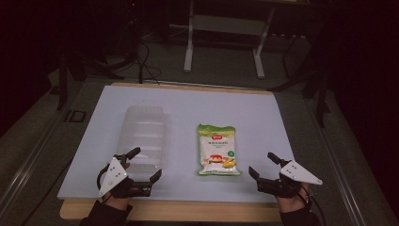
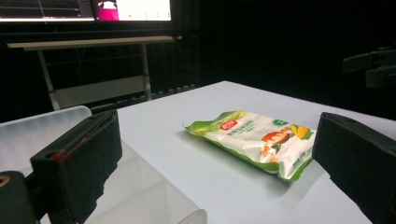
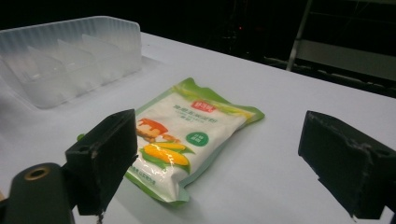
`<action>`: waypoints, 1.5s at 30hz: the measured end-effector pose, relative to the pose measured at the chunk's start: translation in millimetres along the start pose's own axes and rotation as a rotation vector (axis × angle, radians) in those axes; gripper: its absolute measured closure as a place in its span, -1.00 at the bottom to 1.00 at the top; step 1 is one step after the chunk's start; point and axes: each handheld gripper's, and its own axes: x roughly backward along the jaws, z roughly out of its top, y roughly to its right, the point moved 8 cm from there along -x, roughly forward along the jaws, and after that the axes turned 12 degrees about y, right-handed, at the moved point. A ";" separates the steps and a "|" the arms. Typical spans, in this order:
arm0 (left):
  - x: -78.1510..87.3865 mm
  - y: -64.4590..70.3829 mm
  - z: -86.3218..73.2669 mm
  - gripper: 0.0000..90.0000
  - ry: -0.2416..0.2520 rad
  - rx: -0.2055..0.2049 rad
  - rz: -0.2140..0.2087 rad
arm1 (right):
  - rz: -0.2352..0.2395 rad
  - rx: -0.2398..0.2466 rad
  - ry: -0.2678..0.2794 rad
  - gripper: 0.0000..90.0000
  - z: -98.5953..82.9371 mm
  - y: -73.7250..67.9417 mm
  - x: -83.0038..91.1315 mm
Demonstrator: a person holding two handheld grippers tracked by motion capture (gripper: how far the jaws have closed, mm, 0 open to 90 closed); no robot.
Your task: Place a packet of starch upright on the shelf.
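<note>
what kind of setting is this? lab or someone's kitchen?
Likely a lab or recording room, not a kitchen: dark surroundings, a lit monitor on a metal-framed desk, and a bare white table holding a food packet and clear tray.

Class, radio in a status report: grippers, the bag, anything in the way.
Left gripper open beside clear tray. Right gripper open, empty. Snack bag flat on table between them. Nothing blocking it.

Food packets: one green-and-white packet with a corn picture (image 1: 217,149), centre of the frame.
Clear plastic trays: one ribbed tray (image 1: 142,134), left of centre.
Grippers: two, left gripper (image 1: 145,165) lower left, right gripper (image 1: 262,164) lower right.
</note>
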 end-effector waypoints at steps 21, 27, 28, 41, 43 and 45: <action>-4.8 25.1 1.1 -0.96 -0.049 0.036 -0.127 | 0.116 0.009 0.020 -0.75 32.9 -30.9 -1.4; -5.7 30.6 3.9 -0.96 -0.066 0.042 -0.140 | 0.115 0.013 0.023 -0.75 53.9 -31.8 -6.4; -5.5 30.6 3.8 -0.96 -0.069 0.044 -0.136 | 0.109 0.020 0.028 -0.75 57.3 -31.0 -7.4; -4.2 30.5 2.2 -0.96 -0.112 0.053 -0.147 | 0.028 -0.035 0.015 -0.77 72.1 -12.4 -37.8; -4.0 31.2 2.2 -0.96 -0.113 0.049 -0.150 | 0.024 -0.028 0.002 -0.78 68.7 -9.6 -44.2; -3.9 31.4 2.5 -0.96 -0.119 0.040 -0.155 | 0.043 -0.030 -0.019 -0.78 64.3 -9.4 -50.3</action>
